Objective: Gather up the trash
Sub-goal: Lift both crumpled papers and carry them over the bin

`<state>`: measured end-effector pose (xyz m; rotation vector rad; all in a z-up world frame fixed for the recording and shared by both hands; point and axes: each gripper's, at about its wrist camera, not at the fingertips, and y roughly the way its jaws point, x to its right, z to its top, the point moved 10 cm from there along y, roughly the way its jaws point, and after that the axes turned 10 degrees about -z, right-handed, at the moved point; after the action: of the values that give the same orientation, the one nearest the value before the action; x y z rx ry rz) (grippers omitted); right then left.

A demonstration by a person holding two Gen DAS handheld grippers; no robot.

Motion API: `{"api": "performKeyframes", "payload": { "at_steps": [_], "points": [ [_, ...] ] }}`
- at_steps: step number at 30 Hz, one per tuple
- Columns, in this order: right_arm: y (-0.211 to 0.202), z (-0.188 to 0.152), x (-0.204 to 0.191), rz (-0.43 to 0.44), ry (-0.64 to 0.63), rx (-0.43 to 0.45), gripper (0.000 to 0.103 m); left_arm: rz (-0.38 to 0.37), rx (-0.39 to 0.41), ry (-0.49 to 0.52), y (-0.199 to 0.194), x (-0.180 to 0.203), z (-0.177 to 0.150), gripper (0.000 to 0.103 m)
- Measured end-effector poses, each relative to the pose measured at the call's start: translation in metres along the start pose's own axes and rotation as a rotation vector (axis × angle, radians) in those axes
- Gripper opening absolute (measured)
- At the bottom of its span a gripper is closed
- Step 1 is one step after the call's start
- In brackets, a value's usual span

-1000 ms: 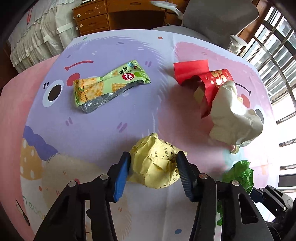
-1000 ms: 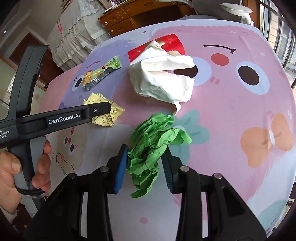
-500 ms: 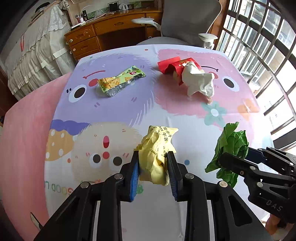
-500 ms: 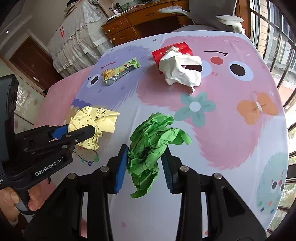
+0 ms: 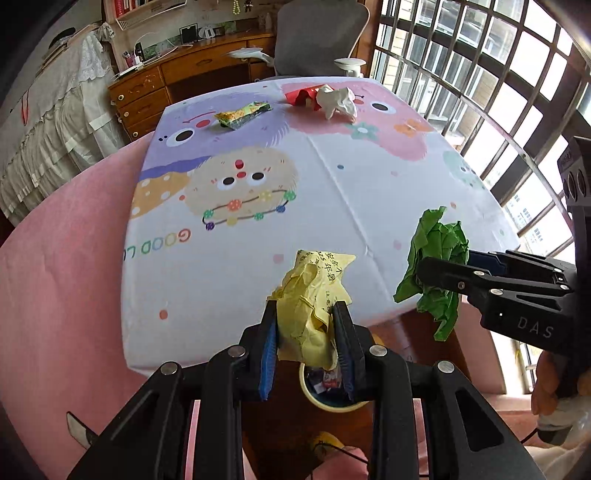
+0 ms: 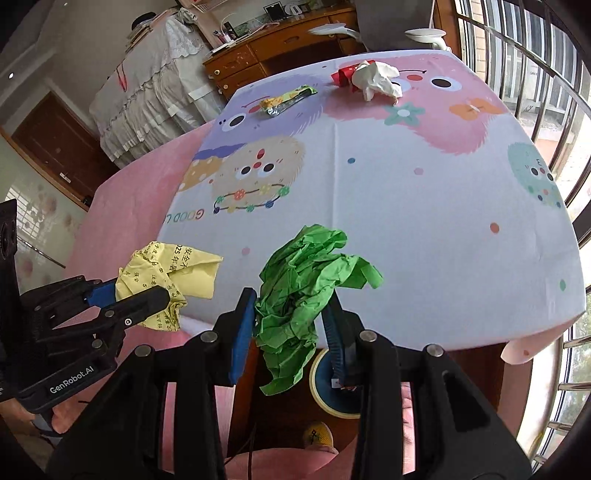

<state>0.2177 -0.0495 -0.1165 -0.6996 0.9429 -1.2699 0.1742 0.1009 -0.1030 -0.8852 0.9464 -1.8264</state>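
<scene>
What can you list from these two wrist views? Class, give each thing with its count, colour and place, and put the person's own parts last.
Yellow paper wad: 1, yellow with print, held in the left claw past the table's near edge.
Green paper wad: 1, green, held in the right claw.
Snack wrapper: 1, green and yellow, far side of the table.
White paper wad: 1, white, far side, against the red packet.
Red packet: 1, red, far side.
Bin: 1, yellow-rimmed, on the floor below the claws.
Table: 1, cartoon-print cloth.
Office chair: 1, grey, behind the table.
Left claw: 1, black, blue pads.
Right claw: 1, black, blue pads.
</scene>
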Motion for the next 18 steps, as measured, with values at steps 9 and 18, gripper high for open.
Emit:
{"api": "performKeyframes", "payload": {
  "at_steps": [9, 18],
  "points": [
    [-0.026, -0.106, -0.037, -0.046, -0.093, -0.063, 0.032, -0.053, -0.088, 0.005, -0.014, 0.016, -0.098, 0.028],
    [0.019, -0.184, -0.008, -0.083, -0.055, -0.216, 0.033, -0.091, -0.232, -0.02, 0.048, 0.05, -0.158, 0.028]
  ]
}}
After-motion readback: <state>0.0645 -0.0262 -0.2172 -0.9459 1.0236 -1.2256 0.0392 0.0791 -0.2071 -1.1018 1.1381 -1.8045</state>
